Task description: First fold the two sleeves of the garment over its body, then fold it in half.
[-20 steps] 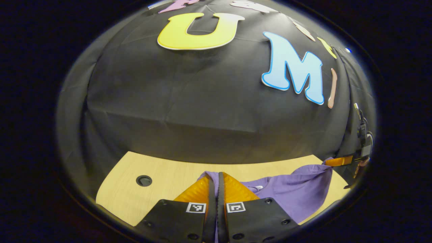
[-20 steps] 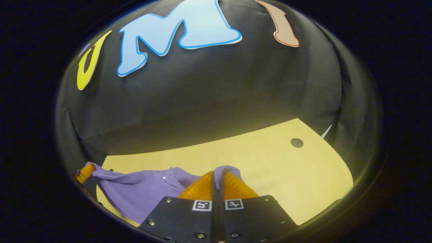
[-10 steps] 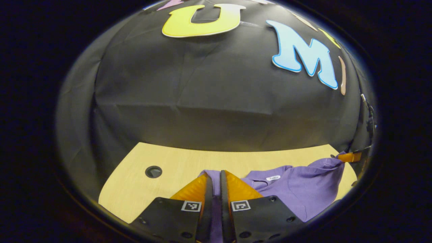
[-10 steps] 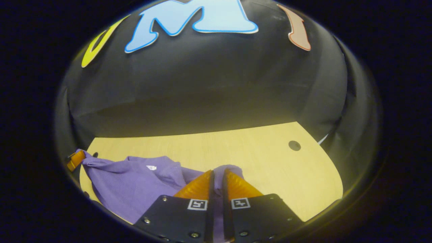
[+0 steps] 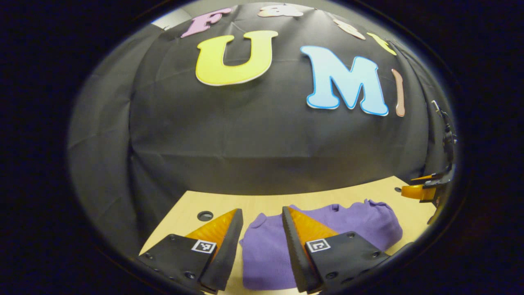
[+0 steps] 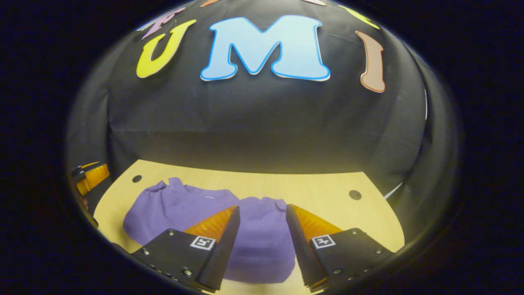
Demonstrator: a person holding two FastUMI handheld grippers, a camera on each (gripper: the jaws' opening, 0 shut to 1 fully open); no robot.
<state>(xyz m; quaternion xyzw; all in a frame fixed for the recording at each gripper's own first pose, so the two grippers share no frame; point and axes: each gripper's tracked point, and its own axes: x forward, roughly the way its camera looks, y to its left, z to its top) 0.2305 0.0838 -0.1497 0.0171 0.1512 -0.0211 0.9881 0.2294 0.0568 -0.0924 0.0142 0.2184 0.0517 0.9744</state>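
Left gripper view: garment [image 5: 270,250] between the spread left claw [image 5: 262,217] fingers.

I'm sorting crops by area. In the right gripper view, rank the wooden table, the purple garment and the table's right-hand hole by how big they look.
1. wooden table
2. purple garment, lying on it
3. hole, a small dark dot

The garment sits nearer the camera, so it looks somewhat enlarged, yet the order holds.
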